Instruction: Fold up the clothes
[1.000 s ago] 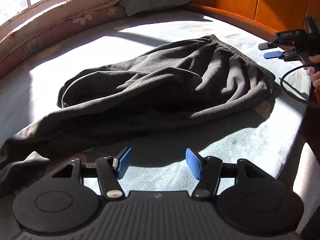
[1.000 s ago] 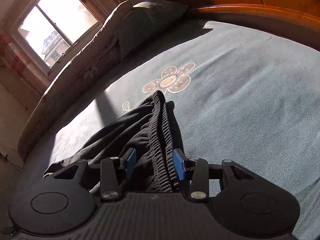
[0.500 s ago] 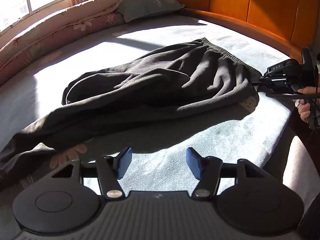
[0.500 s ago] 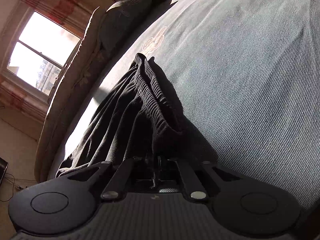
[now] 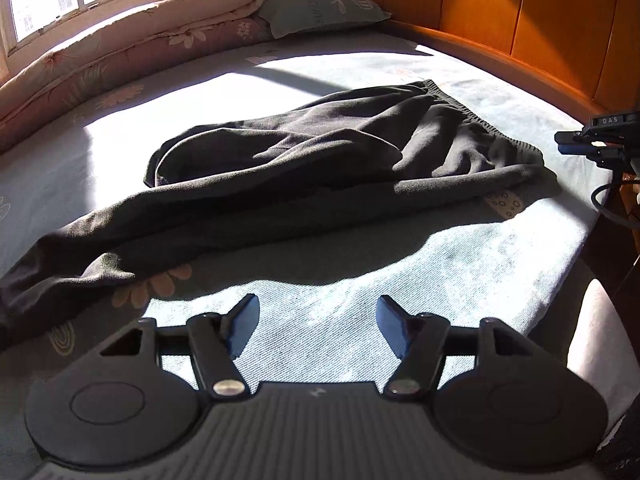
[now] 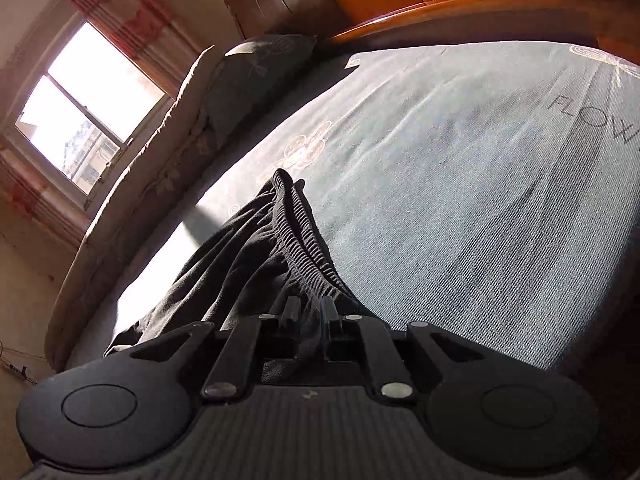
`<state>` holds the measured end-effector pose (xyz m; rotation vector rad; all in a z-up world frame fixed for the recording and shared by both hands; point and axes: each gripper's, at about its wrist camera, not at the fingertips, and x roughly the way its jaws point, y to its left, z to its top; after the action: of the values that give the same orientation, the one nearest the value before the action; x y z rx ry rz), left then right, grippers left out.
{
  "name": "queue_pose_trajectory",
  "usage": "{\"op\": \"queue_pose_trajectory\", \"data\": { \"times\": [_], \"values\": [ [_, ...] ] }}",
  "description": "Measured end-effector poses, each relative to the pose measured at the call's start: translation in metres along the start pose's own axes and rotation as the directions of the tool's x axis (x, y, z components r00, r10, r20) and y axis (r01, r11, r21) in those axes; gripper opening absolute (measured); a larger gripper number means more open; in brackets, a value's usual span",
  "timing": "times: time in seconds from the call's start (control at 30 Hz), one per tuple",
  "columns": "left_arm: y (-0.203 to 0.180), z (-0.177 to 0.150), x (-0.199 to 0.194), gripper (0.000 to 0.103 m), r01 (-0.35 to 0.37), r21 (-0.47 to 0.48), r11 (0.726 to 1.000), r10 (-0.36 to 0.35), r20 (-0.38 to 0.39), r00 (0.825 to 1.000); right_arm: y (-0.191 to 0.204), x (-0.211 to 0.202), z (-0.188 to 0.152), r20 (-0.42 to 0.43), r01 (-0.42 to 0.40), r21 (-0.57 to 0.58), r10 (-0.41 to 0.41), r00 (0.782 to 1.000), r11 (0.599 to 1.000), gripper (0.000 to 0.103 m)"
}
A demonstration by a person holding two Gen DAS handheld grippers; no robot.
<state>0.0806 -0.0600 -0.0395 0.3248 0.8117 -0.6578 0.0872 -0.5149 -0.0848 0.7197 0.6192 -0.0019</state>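
Right, I have the black trousers (image 5: pixel 320 168) lying crumpled across the middle of the bed, on the pale blue flowered sheet (image 5: pixel 400 272). One leg trails off toward the near left edge of the left wrist view, and the other is doubled back on top of the heap. The ribbed waistband (image 6: pixel 308 240) sits at the end nearest the wooden headboard (image 5: pixel 520 20), half in sun and half in shade.

My left gripper (image 5: pixel 318 320) hangs over bare sheet, near the trousers but not touching them. Its jaws stand well apart with nothing between them, and the blue pads (image 5: pixel 244 324) are plainly visible.

My right gripper (image 6: pixel 310 312) is at the waistband end. Its jaws have just been opening and now stand a narrow slit apart. In its own view the waistband runs straight down to the tips, and there is something dark in the slit that I cannot tell as cloth or shadow. From the left wrist view those tips look just clear of the waistband corner, with a thin strip of sheet showing between them. So I read the fabric as not clamped. A black cable (image 5: pixel 604 208) loops down below that gripper.

A pillow (image 5: pixel 320 8) and a rolled flowered quilt (image 5: pixel 140 52) lie along the far side under the window (image 6: pixel 88 108).
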Motion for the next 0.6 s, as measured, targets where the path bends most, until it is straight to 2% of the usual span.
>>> {"op": "queue_pose_trajectory", "data": {
  "times": [0.03,0.07,0.17,0.2,0.33,0.5,0.57,0.6],
  "values": [
    [0.008,-0.001,0.001,0.066,-0.012,-0.029,0.999,0.012,-0.005,1.0,0.012,0.001,-0.002,-0.016,-0.01,-0.056,0.009,1.0,0.998,0.036],
    [0.016,-0.002,0.001,0.066,-0.023,-0.063,0.998,0.022,-0.01,1.0,0.027,0.003,-0.007,-0.036,-0.021,-0.121,0.017,0.999,0.992,0.043],
    [0.041,-0.009,0.001,0.068,-0.027,-0.164,0.986,0.023,-0.024,0.999,0.07,0.019,-0.024,-0.132,-0.1,-0.257,0.068,0.989,0.961,0.046],
    [0.051,-0.013,0.001,0.072,-0.025,-0.205,0.979,0.02,-0.028,0.999,0.082,0.026,-0.031,-0.165,-0.133,-0.281,0.088,0.982,0.95,0.048],
    [0.083,-0.032,0.004,0.073,-0.051,-0.323,0.945,0.032,-0.064,0.997,0.132,0.059,-0.067,-0.314,-0.27,-0.349,0.16,0.936,0.897,0.05],
    [0.115,-0.056,0.012,0.073,-0.07,-0.429,0.901,0.028,-0.104,0.994,0.185,0.094,-0.112,-0.459,-0.379,-0.436,0.161,0.874,0.816,0.05],
    [0.125,-0.063,0.011,0.075,-0.032,-0.461,0.887,-0.001,-0.07,0.998,0.203,0.103,-0.127,-0.491,-0.407,-0.485,0.143,0.859,0.774,0.051],
    [0.128,-0.064,0.011,0.08,-0.014,-0.473,0.881,-0.015,-0.056,0.998,0.211,0.107,-0.133,-0.501,-0.416,-0.509,0.134,0.855,0.754,0.051]
  ]
}}
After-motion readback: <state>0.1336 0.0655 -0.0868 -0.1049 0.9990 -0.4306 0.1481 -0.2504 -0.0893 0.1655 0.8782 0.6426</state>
